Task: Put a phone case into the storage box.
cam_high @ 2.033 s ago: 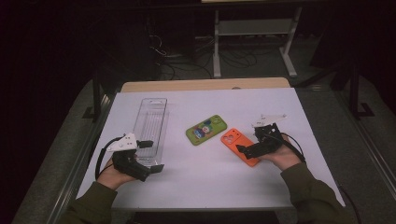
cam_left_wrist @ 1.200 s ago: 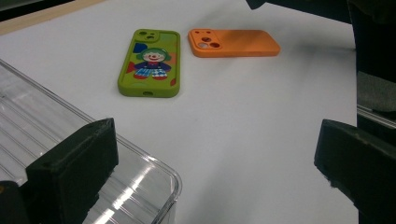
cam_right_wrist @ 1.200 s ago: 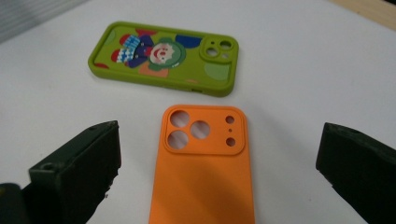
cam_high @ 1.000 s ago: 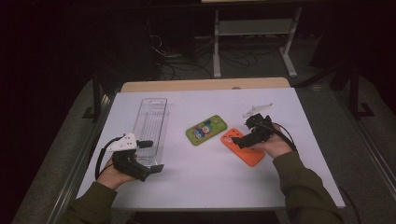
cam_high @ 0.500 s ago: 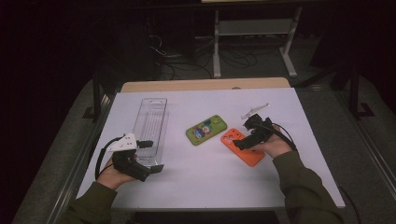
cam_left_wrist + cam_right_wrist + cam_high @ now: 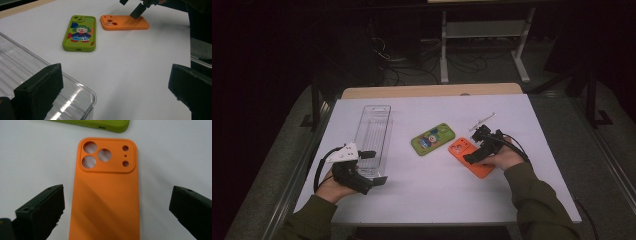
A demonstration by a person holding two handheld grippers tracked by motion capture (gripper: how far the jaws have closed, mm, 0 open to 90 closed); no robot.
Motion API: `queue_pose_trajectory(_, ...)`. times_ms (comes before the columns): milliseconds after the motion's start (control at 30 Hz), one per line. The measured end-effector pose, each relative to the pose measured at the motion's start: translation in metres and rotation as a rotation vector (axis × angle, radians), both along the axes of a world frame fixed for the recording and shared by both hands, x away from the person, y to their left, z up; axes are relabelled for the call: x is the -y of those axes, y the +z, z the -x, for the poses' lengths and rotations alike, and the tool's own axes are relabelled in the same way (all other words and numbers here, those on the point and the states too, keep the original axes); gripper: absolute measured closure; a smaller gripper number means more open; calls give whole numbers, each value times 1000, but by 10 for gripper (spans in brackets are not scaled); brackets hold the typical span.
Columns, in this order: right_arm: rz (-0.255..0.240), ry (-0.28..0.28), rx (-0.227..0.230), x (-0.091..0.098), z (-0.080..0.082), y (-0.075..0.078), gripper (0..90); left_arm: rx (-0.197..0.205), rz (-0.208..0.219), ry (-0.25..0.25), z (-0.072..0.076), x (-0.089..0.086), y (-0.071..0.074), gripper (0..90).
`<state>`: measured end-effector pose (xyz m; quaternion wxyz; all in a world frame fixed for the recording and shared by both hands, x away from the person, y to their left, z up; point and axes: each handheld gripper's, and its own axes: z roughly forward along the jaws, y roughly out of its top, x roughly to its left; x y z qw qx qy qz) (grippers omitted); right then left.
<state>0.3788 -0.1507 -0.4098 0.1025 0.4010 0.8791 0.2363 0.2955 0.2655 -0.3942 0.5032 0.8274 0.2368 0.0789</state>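
Right gripper [image 6: 474,154] jaws wide open, sitting over the orange phone case [image 6: 470,157]. Case lies flat on the white table [image 6: 512,200], camera cutouts face up; in right gripper view it runs up between the two jaws w/ gaps either side, no contact visible there. In left gripper view one jaw tip looks down at the case's top surface near its far end, can't tell if touching.

Left gripper [image 6: 373,166] also wide open, holding nothing, at the near end of the clear tray [image 6: 373,132]. Left gripper view: one jaw over the tray's near corner, other over bare table.

Green phone case [image 6: 432,139] w/ clown print lies just beside the orange one, between it and the tray, not touching either. Orange case is right of table centre, under the right hand [image 6: 502,159].
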Motion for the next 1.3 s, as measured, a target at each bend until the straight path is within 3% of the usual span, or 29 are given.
queue_pose_trajectory(100,12,6,-34,-1,0,-4,0,0,0,0,0,0,0,0)
queue_pose_trajectory(633,38,27,-107,-4,2,-18,6,-1,1,0,0,-1,1,0)
queue_pose_trajectory(1300,69,44,-129,-6,4,-26,72,-6,2,0,1,0,1,0)
